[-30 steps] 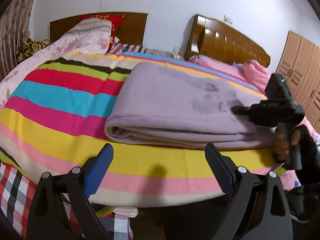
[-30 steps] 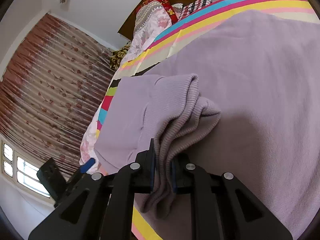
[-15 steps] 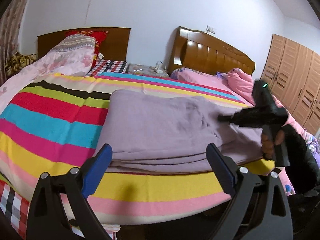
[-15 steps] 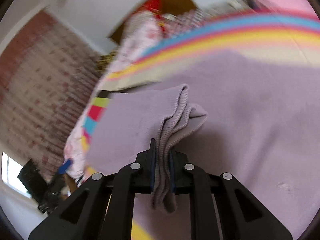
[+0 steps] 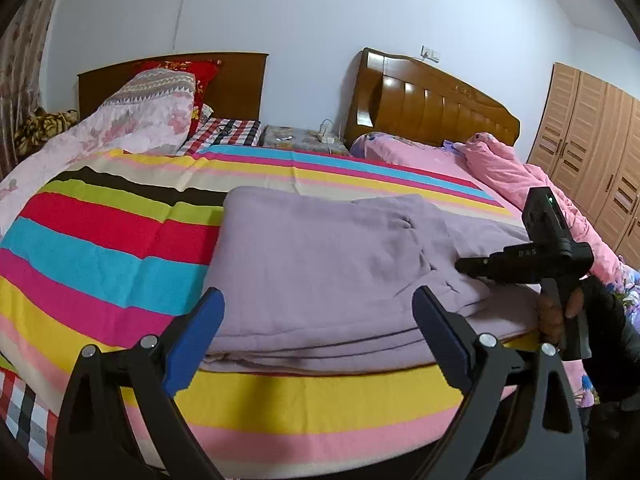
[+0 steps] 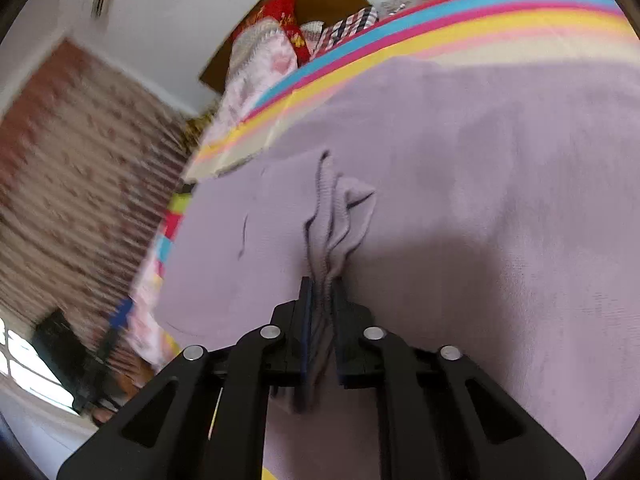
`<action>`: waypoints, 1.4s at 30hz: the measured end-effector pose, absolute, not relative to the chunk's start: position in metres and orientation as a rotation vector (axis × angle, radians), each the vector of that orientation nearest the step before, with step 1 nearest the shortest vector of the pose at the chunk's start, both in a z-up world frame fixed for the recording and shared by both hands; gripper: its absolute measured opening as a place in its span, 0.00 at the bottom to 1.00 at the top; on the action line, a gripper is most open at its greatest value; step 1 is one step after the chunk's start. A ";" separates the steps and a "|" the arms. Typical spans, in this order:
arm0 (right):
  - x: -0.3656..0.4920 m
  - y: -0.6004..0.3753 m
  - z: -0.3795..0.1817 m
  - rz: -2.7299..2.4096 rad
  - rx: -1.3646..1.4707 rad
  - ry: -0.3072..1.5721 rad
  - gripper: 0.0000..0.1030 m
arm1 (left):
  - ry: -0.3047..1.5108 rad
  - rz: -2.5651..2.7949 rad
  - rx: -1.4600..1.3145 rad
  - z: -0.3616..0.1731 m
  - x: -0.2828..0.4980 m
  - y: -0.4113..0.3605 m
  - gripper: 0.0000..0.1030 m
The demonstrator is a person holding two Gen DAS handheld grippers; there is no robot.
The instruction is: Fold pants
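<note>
- Bedding: a striped bedspread [image 5: 120, 248] in red, cyan, magenta, yellow, green, black and cream covers the near bed; its bands show again in the right wrist view [image 6: 460, 20].
- Room: pale wall [image 5: 320, 20], two dark wooden headboards, one behind a red pillow [image 5: 176, 80] and one with glossy curved panels [image 5: 432, 100]; a small nightstand [image 5: 300, 136] sits between them.
- Second bed: pink sheets and a crumpled pink quilt [image 5: 504, 164] lie to the right; a light wooden wardrobe with louvred doors [image 5: 592, 140] stands beyond it.
- Left side: a floral pink duvet [image 5: 100, 132] is heaped against the near headboard; a patterned reddish curtain [image 6: 80, 160], blurred, hangs beside a bright window [image 6: 24, 364].
- Task item: one pair of lilac knit pants [image 5: 320, 264] lies spread on the striped bedspread near its front edge, with layered edges visible along the near side and a raised fold toward the right.
- Tools, count two: the left tool [image 5: 316, 332] hovers in front of the bed edge, its blue-padded fingers [image 5: 196, 332] spread wide with nothing between them.
- Right tool [image 6: 320, 308]: its fingers are closed tight on a bunched ribbed edge of the lilac pants [image 6: 480, 200], lifted slightly above the flat cloth; seen from the left wrist view, this tool [image 5: 468, 266] rests at the right end of the garment, held by a dark-gloved hand [image 5: 560, 312].
- Counts: two beds, two headboards, one garment, one wardrobe.
</note>
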State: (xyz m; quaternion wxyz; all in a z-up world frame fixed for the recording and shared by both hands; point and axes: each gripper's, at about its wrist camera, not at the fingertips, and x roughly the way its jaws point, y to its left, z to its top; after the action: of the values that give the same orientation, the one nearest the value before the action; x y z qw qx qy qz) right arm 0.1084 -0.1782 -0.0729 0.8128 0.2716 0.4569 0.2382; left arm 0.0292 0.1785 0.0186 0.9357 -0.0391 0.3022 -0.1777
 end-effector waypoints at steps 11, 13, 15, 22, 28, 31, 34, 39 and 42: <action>0.072 -0.127 -0.012 0.445 0.159 0.769 0.86 | 0.662 -0.341 -0.189 0.039 0.099 0.176 0.98; 0.064 -0.099 -0.016 0.516 0.051 0.770 0.87 | 0.716 -0.333 -0.154 0.026 0.112 0.163 0.98; 0.062 -0.089 -0.030 0.540 -0.012 0.810 0.78 | 0.787 -0.335 -0.116 0.001 0.118 0.149 0.98; 0.070 -0.112 -0.046 0.552 0.014 0.904 0.77 | 0.861 -0.336 -0.128 -0.015 0.122 0.156 0.97; 0.113 -0.094 -0.010 0.600 -0.040 0.823 0.77 | 0.813 -0.425 -0.224 0.044 0.159 0.160 0.98; 0.139 -0.076 -0.025 0.615 -0.055 0.881 0.77 | 0.917 -0.418 -0.144 0.026 0.203 0.137 0.98; 0.151 -0.074 -0.044 0.596 -0.070 0.908 0.78 | 0.969 -0.340 -0.082 -0.005 0.227 0.134 0.98; 0.144 -0.069 -0.045 0.613 -0.071 0.890 0.85 | 0.944 -0.323 -0.057 -0.023 0.226 0.137 0.98; 0.135 -0.063 -0.047 0.588 -0.130 0.879 0.88 | 0.922 -0.291 -0.009 -0.024 0.224 0.130 0.98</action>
State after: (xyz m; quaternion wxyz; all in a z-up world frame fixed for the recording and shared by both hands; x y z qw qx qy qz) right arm 0.1346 -0.0631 -0.0470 0.8615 -0.0618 0.4188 0.2804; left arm 0.2240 0.1297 -0.0235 0.8854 -0.0044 0.4432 -0.1399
